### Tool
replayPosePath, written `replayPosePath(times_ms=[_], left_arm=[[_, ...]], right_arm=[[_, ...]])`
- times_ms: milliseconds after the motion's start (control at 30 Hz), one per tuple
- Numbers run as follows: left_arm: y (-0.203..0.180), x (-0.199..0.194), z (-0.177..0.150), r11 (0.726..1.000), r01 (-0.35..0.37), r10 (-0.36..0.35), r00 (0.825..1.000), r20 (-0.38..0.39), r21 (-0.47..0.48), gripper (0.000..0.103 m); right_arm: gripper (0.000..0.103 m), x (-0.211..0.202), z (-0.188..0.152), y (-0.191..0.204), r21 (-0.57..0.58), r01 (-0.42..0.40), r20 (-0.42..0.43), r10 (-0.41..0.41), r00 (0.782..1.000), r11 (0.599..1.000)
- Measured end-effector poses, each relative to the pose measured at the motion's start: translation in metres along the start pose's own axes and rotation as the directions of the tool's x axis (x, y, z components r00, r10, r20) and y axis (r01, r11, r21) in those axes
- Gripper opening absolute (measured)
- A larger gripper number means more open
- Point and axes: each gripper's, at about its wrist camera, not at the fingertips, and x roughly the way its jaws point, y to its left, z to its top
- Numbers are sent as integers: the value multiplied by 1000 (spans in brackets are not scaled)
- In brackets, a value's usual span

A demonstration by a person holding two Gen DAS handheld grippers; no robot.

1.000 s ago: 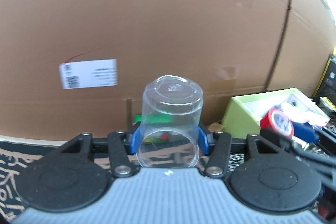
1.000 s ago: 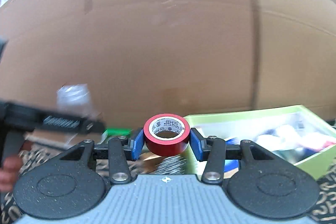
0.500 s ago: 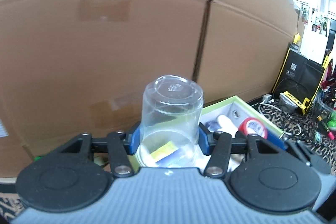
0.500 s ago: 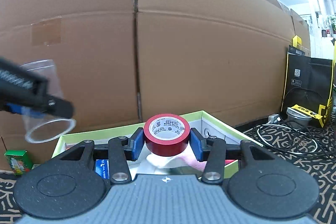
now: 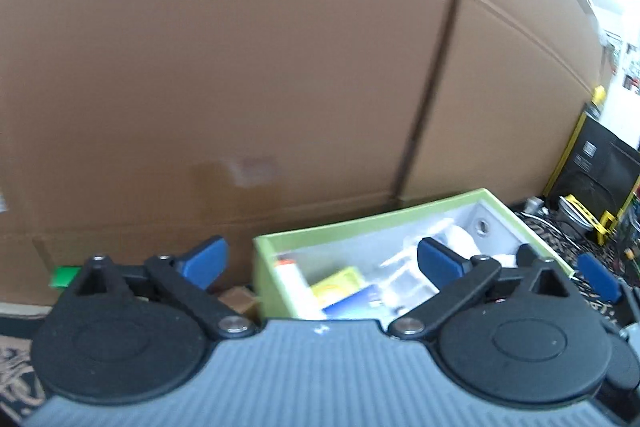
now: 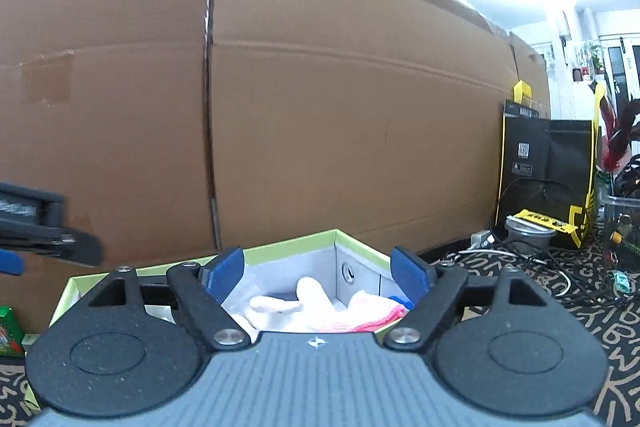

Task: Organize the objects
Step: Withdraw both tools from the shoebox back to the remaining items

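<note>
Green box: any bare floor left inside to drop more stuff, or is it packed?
The green box looks crowded: a white tube, a yellow pack and clear wrappers fill its left half, white cloth its right. Only a bare patch of grey inner wall shows, around the round hole.

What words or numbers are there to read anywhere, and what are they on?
None can be read.
Black bag: white label marks, too small to read.
Yellow tag on the tub: dark marks, too small.
Green packet: printing, cut off and too small.
Yellow packet in the green box: blurred.
Big cardboard box: no print showing.
</note>
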Motion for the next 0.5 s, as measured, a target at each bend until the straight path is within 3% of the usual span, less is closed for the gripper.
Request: replayPosePath(times_ms=[333,500], left_arm=[[68,-58,-39,987,-132,135,991,21,-93,103],[109,-73,-65,961,-240,247,968,37,-136,103]], right_arm=[[87,-21,0,27,-15,-131,12,131,991,991],[87,-52,-3,58,-54,-252,46,254,966,966]])
